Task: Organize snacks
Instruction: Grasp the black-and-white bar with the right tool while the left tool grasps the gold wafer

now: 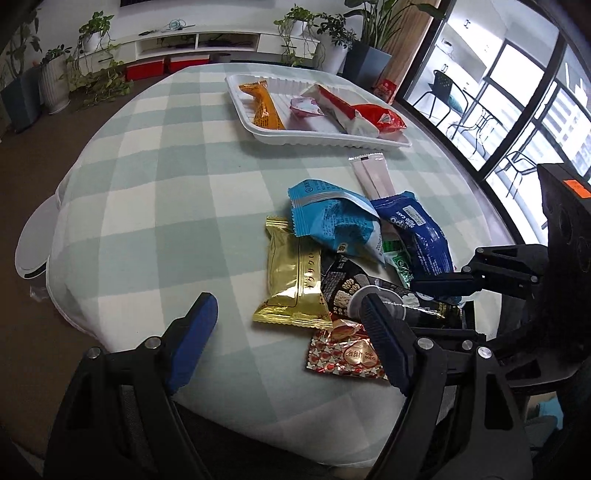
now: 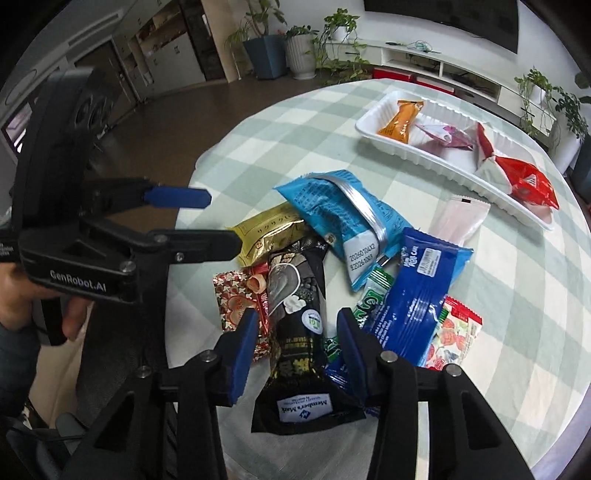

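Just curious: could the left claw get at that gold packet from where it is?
Probably yes. The gold packet lies at the pile's near edge, nothing on top, and the left claw is open just before it.

Snack pile [image 1: 354, 258] on table [image 1: 147, 184]; tray [image 1: 321, 138] behind, holding four packets.

It is a home living room. A low white media shelf [image 1: 195, 40] lines the far wall among potted plants [image 1: 94, 31], and tall windows [image 1: 517, 110] face a balcony with chairs [image 1: 447, 88].
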The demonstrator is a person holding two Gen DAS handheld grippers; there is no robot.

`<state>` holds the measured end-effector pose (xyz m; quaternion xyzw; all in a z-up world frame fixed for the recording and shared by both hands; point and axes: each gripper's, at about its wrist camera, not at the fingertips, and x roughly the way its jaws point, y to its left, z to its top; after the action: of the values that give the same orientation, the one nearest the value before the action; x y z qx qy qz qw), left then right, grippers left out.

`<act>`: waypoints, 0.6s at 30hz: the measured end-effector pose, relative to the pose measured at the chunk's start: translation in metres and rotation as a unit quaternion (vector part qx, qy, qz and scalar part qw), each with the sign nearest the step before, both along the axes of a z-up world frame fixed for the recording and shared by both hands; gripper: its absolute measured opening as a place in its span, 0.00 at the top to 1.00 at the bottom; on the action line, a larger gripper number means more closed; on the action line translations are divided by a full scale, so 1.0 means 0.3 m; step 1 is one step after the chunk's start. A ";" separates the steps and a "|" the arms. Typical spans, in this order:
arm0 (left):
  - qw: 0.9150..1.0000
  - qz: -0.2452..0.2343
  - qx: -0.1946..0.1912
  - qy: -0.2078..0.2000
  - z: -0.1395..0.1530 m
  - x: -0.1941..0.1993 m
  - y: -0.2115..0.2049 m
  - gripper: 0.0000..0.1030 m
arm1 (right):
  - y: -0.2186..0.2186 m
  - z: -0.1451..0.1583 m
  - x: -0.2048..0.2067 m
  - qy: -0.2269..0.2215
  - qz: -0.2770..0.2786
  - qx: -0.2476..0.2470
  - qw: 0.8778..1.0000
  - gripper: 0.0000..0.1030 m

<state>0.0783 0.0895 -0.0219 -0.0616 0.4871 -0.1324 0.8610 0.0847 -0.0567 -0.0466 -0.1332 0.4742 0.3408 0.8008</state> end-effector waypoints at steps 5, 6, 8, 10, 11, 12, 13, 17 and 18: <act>1.000 -0.017 0.009 0.002 -0.025 0.022 -0.017 0.23 | 0.029 -0.033 0.005 0.000 0.010 -0.025 1.000 0.61; 1.000 -0.022 0.011 0.001 -0.028 0.025 -0.022 0.23 | 0.030 -0.034 0.005 0.000 0.011 -0.024 1.000 0.62; 0.999 -0.031 0.015 0.001 -0.030 0.035 -0.031 0.23 | 0.031 -0.039 0.006 -0.001 0.011 -0.026 1.000 0.66; 0.999 -0.040 0.019 0.002 -0.031 0.047 -0.043 0.24 | 0.035 -0.042 0.006 -0.001 0.013 -0.029 1.000 0.69; 0.999 -0.044 0.020 0.002 -0.031 0.052 -0.046 0.24 | 0.034 -0.043 0.006 0.001 0.013 -0.029 1.000 0.71; 0.999 -0.049 0.021 0.002 -0.030 0.056 -0.052 0.24 | 0.034 -0.043 0.005 0.003 0.013 -0.029 1.000 0.71; 0.998 -0.053 0.023 0.002 -0.030 0.061 -0.056 0.23 | 0.033 -0.043 0.004 0.003 0.013 -0.028 1.000 0.73; 0.998 -0.064 0.029 0.006 -0.034 0.078 -0.071 0.24 | 0.021 -0.039 -0.003 0.008 0.006 -0.018 1.000 0.75; 0.997 -0.065 0.030 0.008 -0.037 0.083 -0.071 0.24 | 0.015 -0.036 -0.008 0.008 0.004 -0.015 1.000 0.75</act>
<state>0.1033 0.0683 -0.0331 -0.0049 0.5005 -0.1725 0.8484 0.0824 -0.0523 -0.0574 -0.1444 0.4854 0.3376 0.7935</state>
